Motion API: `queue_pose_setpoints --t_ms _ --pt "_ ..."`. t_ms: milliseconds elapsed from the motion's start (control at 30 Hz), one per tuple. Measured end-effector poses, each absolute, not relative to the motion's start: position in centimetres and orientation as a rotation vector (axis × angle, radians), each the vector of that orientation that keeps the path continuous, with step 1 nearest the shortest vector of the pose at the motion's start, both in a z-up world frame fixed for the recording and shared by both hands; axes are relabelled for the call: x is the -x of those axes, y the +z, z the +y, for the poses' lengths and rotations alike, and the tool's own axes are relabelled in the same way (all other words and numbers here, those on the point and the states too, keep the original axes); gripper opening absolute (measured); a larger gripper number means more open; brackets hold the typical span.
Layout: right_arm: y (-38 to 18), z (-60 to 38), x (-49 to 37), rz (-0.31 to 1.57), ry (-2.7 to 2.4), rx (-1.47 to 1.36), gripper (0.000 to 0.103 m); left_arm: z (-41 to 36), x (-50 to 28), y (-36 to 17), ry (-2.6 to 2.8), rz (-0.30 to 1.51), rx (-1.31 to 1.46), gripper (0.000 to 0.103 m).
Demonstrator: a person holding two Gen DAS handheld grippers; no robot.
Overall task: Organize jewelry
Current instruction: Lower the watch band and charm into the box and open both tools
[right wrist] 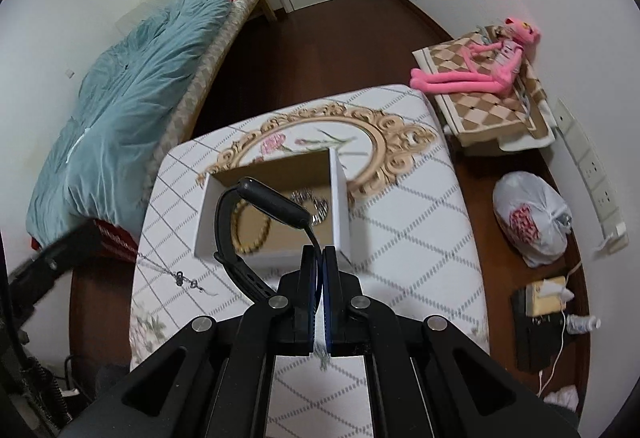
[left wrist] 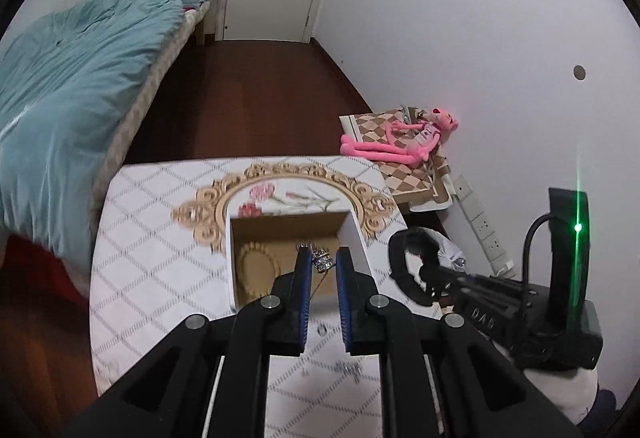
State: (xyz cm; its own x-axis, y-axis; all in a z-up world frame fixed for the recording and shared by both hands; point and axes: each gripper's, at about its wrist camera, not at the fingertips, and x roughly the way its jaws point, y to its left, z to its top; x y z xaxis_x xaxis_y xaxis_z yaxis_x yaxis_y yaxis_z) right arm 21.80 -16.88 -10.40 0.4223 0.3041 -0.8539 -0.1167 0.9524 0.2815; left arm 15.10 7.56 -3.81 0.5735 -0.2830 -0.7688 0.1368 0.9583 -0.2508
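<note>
Blue-padded and nearest to my view, my left gripper [left wrist: 322,262] hangs above the open box [left wrist: 294,262] that sits on the white quilted table [left wrist: 160,258], near its far edge where the gold oval frame is printed. Its pads look slightly apart in the left wrist view, yet a fine chain [left wrist: 316,286] runs down between them, so I take it as pinched on the silver necklace [left wrist: 323,261], whose sparkly cluster dangles just past the fingertips. From my right wrist camera the same chain trails low at the table's left edge.

My right gripper [right wrist: 319,252] is pressed tight on the strap of a black watch band [right wrist: 240,238], which loops up and over the box's near wall. Inside the box lie a gold beaded bracelet [right wrist: 250,228] toward its left side and a sparkly ring-shaped piece [right wrist: 314,205] toward the right wall; the band partly hides both.

More small silver bits [left wrist: 348,370] lie on the table by its near edge, too blurred to name.

Off the table's right side, a pink plush toy [right wrist: 480,73] lies on a checkered box.
</note>
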Motion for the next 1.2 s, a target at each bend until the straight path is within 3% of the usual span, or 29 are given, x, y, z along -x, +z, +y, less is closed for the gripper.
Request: queue_pose_setpoints --t_ms 267,633,667,700,767,933,967,1000,1067,1200 --pt "-13.7 -13.9 -26.5 1.214 0.31 -0.131 0.003 8.3 -21.6 -7.9 -0.243 1.032 0.181 0.009" --pt "-18.7 -11.1 -29.7 1.34 0.345 0.007 0.003 9.2 -24.8 -13.6 -0.119 1.205 0.21 0.013" --pt "-19.1 -10.9 -29.9 1.357 0.349 0.028 0.003 9.3 -25.0 -13.8 -0.097 1.212 0.201 0.022" --pt "-19.3 -10.7 -30.1 1.367 0.348 0.043 0.003 9.5 -25.0 -13.9 -0.076 1.214 0.189 0.043" --pt "-19.5 -10.5 -30.5 1.377 0.35 0.048 0.005 9.8 -25.1 -13.9 -0.042 1.209 0.18 0.072" --pt "-19.6 -10.1 -30.7 1.403 0.353 0.068 0.022 11.0 -25.0 -13.6 0.013 1.191 0.183 0.075" --pt "-19.4 -10.1 -30.6 1.398 0.348 0.065 0.032 11.3 -24.8 -13.6 0.024 1.187 0.18 0.079" --pt "-19.1 -10.1 -30.6 1.391 0.349 0.061 0.037 11.5 -24.6 -13.5 0.034 1.184 0.18 0.089" --pt "-18.4 -10.3 -30.5 1.376 0.349 0.04 0.046 11.9 -24.2 -13.3 0.053 1.175 0.177 0.099" --pt "-17.0 -10.9 -29.9 1.333 0.315 0.039 0.063 12.4 -22.9 -13.3 0.09 1.156 0.163 0.099"
